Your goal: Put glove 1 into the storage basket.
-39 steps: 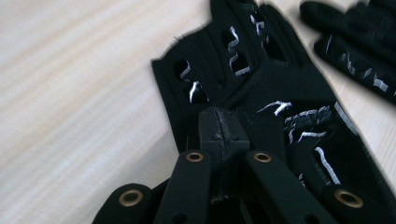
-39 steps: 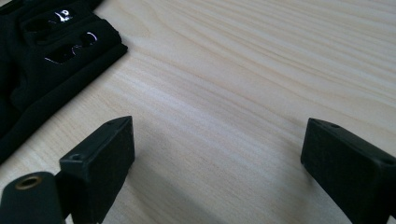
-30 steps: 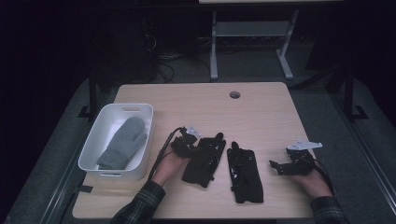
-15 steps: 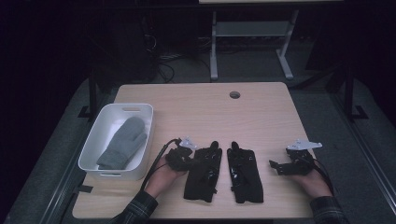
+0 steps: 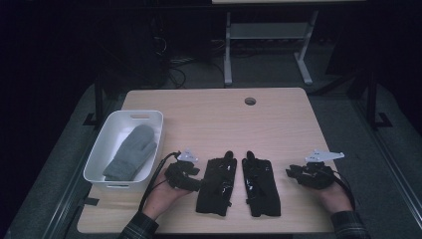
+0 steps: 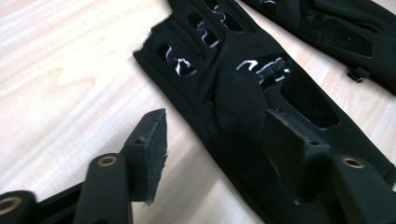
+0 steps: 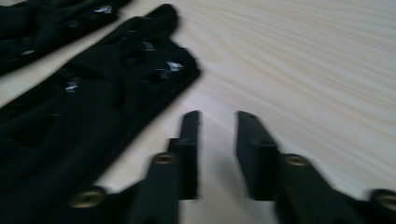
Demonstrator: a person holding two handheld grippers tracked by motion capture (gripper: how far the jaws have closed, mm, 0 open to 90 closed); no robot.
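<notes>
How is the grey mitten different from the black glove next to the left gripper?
The grey mitten lies inside the white bin, while the black glove lies flat on the bare table. The mitten is plain, soft-looking grey; the glove is black with small silvery marks and cut-out openings. The mitten has one rounded pouch and a thumb; the glove looks long and narrow. Neither is gripped.

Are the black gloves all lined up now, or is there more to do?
Looks nearly done: the two black gloves lie flat, side by side on the table. The left gripper has just been opening, its jaws empty. The right gripper has been closing on nothing beside the other glove. The grey mitten sits in the white bin; possibly the gloves go there next.
</notes>
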